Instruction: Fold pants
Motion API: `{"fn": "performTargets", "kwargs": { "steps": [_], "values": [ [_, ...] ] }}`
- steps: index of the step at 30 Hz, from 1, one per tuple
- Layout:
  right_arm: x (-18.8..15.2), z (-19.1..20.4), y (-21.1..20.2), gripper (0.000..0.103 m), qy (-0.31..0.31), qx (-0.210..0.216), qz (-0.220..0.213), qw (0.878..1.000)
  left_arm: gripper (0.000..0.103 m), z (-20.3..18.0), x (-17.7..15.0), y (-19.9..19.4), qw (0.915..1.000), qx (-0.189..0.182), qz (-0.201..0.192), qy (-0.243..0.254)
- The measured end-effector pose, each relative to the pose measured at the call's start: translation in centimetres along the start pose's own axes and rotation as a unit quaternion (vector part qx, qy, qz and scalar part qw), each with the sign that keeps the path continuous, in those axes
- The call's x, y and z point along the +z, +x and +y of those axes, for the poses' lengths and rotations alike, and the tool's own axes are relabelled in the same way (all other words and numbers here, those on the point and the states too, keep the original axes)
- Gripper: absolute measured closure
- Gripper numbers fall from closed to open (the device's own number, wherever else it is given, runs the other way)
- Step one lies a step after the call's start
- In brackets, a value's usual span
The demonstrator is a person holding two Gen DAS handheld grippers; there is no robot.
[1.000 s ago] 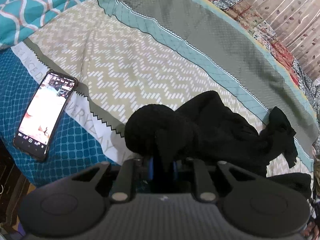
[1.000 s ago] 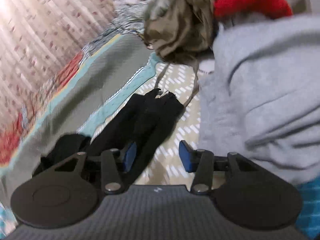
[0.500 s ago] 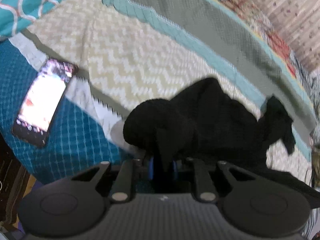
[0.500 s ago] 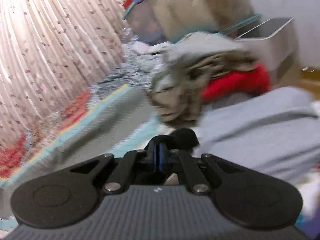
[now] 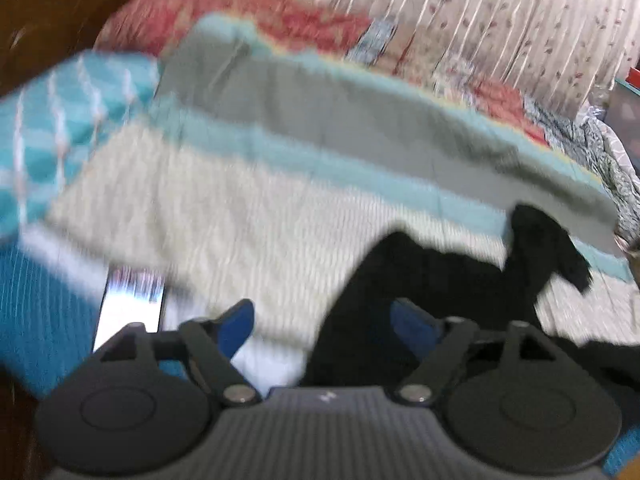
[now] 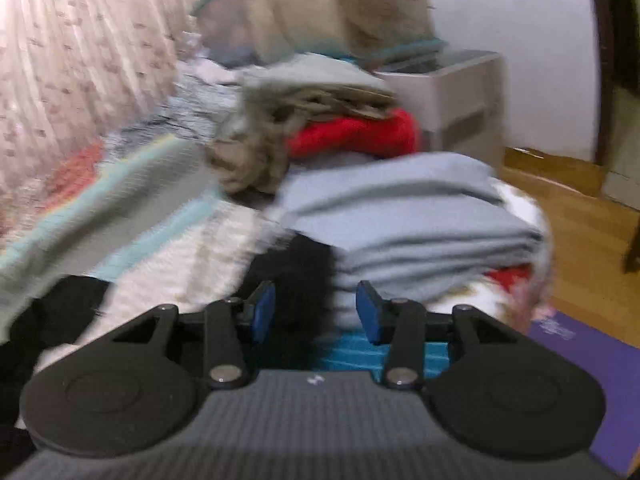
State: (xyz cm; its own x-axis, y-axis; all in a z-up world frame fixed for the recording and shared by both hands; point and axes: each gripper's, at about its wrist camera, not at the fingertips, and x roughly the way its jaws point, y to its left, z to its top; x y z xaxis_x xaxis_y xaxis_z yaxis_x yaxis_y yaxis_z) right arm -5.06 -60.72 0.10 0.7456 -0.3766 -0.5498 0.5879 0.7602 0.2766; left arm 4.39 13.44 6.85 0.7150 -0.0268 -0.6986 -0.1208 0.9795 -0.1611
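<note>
Left wrist view is smeared by motion, but I can see my left tongs standing wide apart, the blue pads spread with nothing clamped between them. The black pants lie bunched on the bed, on the pale zigzag part of the bedspread; a dark fold of them rises just in front of my right-hand pad and partly covers it. Whether cloth touches that pad I cannot tell through the blur. Further off, one end of the pants reaches the teal stripe of the spread. At lower left, a phone with a lit screen lies on the bed, just beside my left-hand pad in the picture. A patterned curtain hangs behind the bed.

From the right wrist view, my right tongs are also apart, gripping nothing. A black piece of the pants sits just ahead, between the two blue pads in the picture, and more black cloth lies at lower left. Right behind it is a stack of folded grey clothes, with a red garment and an olive-brown heap further back. A white appliance stands near the wall, beside the wooden floor.
</note>
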Motion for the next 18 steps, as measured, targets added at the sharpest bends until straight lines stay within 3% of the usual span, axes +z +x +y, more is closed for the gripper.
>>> {"fn": "performTargets", "kwargs": {
  "steps": [3,7,10,11,12,13,14,15,18],
  "values": [
    [0.4,4.0,1.2,0.055,-0.019,0.051,0.009,0.998,0.022,-2.7,3.5,5.3,0.9994,-0.013,-0.007,0.032],
    [-0.5,8.9,4.2,0.055,-0.04,0.1,0.049,0.993,0.022,-7.2,5.1,14.4,0.9963,-0.028,0.055,0.06],
    [-0.7,12.5,7.4,0.055,-0.062,0.137,0.083,0.985,0.025,-9.6,3.6,19.6,0.9907,-0.027,0.107,0.08],
    [-0.7,13.6,8.7,0.055,-0.068,0.146,0.096,0.982,0.029,-10.3,3.0,21.2,0.9885,-0.025,0.123,0.084],
    [-0.9,14.7,9.8,0.055,-0.072,0.154,0.11,0.979,0.041,-10.5,2.2,22.0,0.9874,-0.022,0.133,0.083],
    [-0.9,16.0,11.5,0.055,-0.072,0.159,0.125,0.977,0.053,-10.9,1.7,22.4,0.9881,-0.011,0.129,0.082],
    [-1.0,17.0,13.0,0.055,-0.066,0.164,0.138,0.974,0.059,-11.2,1.7,22.2,0.9895,-0.001,0.116,0.085],
    [-1.3,18.0,14.3,0.054,-0.054,0.173,0.153,0.972,0.081,-11.2,2.0,21.7,0.9904,-0.005,0.108,0.086],
    [-2.0,21.1,18.4,0.054,-0.024,0.179,0.192,0.965,0.087,-9.7,3.9,19.1,0.9961,0.004,0.073,0.05]
  ]
}}
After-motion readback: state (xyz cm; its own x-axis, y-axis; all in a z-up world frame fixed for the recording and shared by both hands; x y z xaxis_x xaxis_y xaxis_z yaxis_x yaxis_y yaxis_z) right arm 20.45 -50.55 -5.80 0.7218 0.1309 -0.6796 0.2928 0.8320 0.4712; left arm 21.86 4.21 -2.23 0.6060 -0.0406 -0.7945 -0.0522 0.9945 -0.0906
